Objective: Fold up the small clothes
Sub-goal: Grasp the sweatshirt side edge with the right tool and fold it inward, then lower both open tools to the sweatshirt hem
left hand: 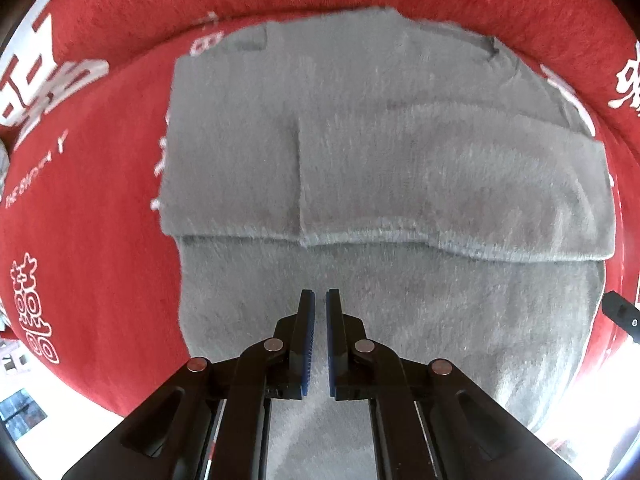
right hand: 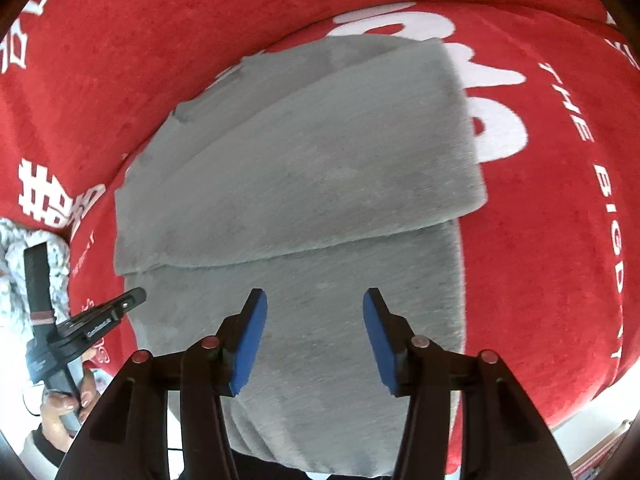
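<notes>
Directly over a soft grey fleece garment (left hand: 400, 168), the left gripper (left hand: 320, 300) points down with its blue-padded fingers pressed together, pinching nothing. Beside it, the right gripper (right hand: 315, 300) hangs with its fingers spread, nothing between them. The garment lies partly folded on a red plush blanket with white lettering (left hand: 92, 184), its sleeves laid across the chest and the lower body unfolded. From here, the loose sleeve layers could slide or spring open if a gripper drags across the fleece, and a shallow pinch could lift only the top layer. No containers are visible.
</notes>
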`<action>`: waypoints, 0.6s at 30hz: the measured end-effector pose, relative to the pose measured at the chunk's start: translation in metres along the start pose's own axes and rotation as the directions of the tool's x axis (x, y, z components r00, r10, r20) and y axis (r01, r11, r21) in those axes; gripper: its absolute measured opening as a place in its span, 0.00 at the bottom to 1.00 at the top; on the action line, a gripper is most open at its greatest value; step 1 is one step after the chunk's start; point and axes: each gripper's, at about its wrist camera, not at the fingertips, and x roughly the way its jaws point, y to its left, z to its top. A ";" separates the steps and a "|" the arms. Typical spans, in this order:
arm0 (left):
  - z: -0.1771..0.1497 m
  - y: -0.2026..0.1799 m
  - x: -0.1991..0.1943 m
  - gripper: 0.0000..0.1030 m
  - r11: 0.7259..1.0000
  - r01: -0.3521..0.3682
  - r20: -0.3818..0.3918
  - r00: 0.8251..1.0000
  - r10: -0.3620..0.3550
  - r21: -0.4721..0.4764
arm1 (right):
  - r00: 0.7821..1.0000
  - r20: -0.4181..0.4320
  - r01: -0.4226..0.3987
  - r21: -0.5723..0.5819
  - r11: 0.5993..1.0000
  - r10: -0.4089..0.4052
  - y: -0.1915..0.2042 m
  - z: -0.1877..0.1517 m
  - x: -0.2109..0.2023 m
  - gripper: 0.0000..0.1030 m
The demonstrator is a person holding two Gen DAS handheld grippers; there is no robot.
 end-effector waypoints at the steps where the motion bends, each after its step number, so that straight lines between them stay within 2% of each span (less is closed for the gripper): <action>1: 0.000 0.001 0.001 0.22 1.000 -0.003 -0.001 1.000 0.003 0.000 | 1.000 -0.006 -0.004 -0.005 1.000 0.004 0.002 -0.001 0.001 0.58; 2: -0.001 0.001 0.001 0.46 1.000 -0.010 0.003 1.000 0.010 0.000 | 1.000 -0.010 -0.005 -0.010 1.000 0.005 0.004 -0.001 0.003 0.61; 3: -0.002 0.001 0.000 1.00 1.000 -0.025 0.010 1.000 0.025 -0.001 | 1.000 -0.016 -0.005 -0.019 1.000 0.005 0.006 -0.002 0.003 0.64; 5: -0.005 0.000 -0.006 0.99 0.998 -0.067 0.051 0.996 0.067 -0.004 | 1.000 -0.020 -0.005 -0.034 0.999 0.004 0.007 -0.003 0.004 0.66; 9: -0.006 -0.007 -0.009 0.99 0.997 -0.078 0.068 0.995 0.077 0.012 | 1.000 -0.026 -0.017 -0.045 0.999 0.016 0.009 -0.002 0.007 0.72; 11: -0.005 -0.010 -0.010 0.99 0.996 -0.086 0.075 0.994 0.085 -0.002 | 0.999 -0.028 -0.023 -0.045 0.999 0.022 0.007 -0.001 0.005 0.73; 15: -0.007 -0.011 -0.014 0.99 0.994 -0.097 0.073 0.992 0.100 -0.047 | 0.999 -0.033 -0.037 -0.047 0.998 0.035 0.001 0.000 0.003 0.77; 18: -0.006 -0.009 -0.012 0.99 0.989 -0.142 0.054 0.988 0.144 -0.049 | 0.998 -0.041 -0.042 -0.051 0.998 0.040 -0.003 0.001 0.002 0.77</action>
